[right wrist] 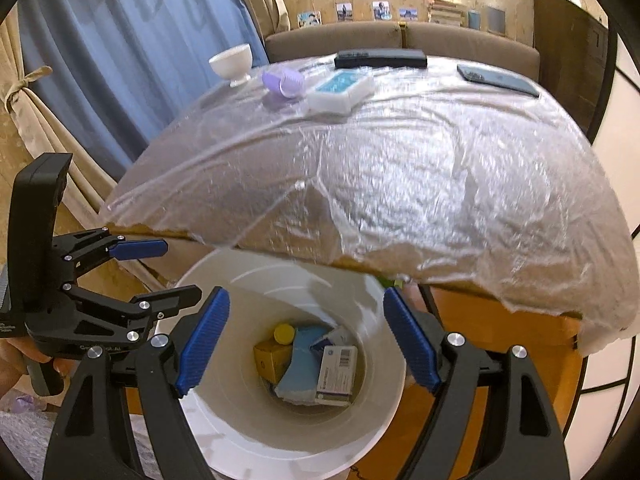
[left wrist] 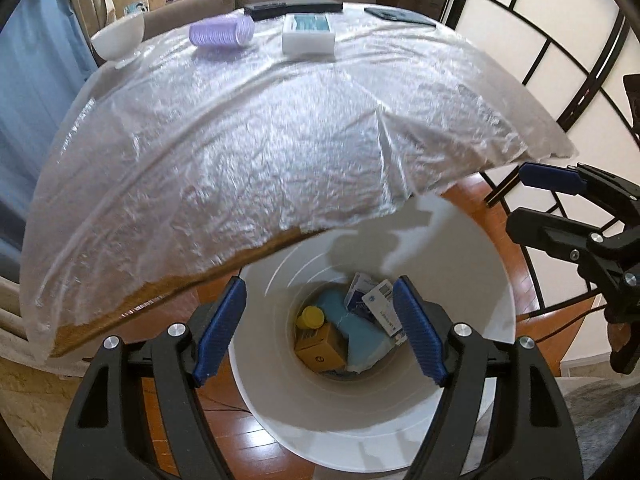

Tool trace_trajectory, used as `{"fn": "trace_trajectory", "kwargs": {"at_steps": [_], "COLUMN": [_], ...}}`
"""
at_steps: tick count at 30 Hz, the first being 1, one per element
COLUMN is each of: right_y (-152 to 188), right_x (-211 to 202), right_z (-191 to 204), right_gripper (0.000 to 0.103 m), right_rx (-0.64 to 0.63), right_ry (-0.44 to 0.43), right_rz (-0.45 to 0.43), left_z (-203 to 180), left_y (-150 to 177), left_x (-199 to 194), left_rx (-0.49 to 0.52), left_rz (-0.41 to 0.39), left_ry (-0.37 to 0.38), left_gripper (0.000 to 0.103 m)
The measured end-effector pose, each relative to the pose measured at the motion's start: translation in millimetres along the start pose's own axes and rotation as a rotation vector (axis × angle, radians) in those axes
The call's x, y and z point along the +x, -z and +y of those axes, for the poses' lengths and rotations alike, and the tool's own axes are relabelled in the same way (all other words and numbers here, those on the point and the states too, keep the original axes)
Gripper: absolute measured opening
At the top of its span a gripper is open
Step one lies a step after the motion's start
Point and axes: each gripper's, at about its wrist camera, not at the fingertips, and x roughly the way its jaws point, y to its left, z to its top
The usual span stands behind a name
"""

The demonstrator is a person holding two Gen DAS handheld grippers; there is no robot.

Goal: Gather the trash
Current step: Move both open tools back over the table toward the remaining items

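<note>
A white trash bin stands on the floor below the table's near edge; it also shows in the right wrist view. Inside lie a brown box, a yellow cap, a blue pack and white printed cartons. My left gripper is open and empty above the bin's mouth. My right gripper is open and empty above the same bin, beside the left one. The right gripper shows at the right edge of the left wrist view.
The table wears a clear plastic sheet. At its far side stand a white bowl, a purple roll, a white box with a teal top, a black flat case and a dark phone. A sofa is behind.
</note>
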Motion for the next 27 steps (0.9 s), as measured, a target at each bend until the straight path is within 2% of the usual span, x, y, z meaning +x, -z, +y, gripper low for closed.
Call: {"fn": "trace_trajectory", "kwargs": {"at_steps": [4,12,14,17,20,21,23,27], "right_y": [-8.1,-27.0,-36.0,-53.2,-73.7,-81.0,-97.5,-120.8], "right_x": [-8.1,-14.9,-17.6,-20.8,-21.4,-21.5,-20.5,-2.4], "right_z": [1.9,-8.1,-10.2,-12.2,-12.3,-11.2,-8.2,-3.7], "right_gripper": [0.078,0.079,0.079,0.079,0.087,0.088,0.090,0.092], "right_rx": [-0.017,0.032,0.033,0.037,0.037,0.030,0.013,-0.006], "right_ry": [0.023,0.043,0.054,0.066,0.089,0.099,0.111,0.119], "right_rz": [-0.037,-0.098,-0.123,-0.169,-0.212,-0.230,-0.267,-0.272], "left_z": [1.2,13.9,20.8,36.0,49.1,55.8,64.1,81.2], "left_y": [-7.0,-25.8,-33.7,-51.9,-71.1,-80.7,-94.4,-125.7], "left_x": [-10.4,-24.5,-26.7,-31.6,-34.2,-33.6,-32.9,-22.0], "left_rx": [-0.001,-0.023,-0.035,-0.061,-0.075,-0.078,-0.078,-0.065], "left_rz": [-0.031,-0.092,-0.110,-0.159,-0.190,-0.199,-0.220,-0.231], "left_ry": [-0.003,-0.024,-0.033,-0.056,-0.066,-0.073,-0.089,-0.100], "left_gripper": [0.077,0.077,0.086,0.088,0.090,0.094,0.095,0.095]}}
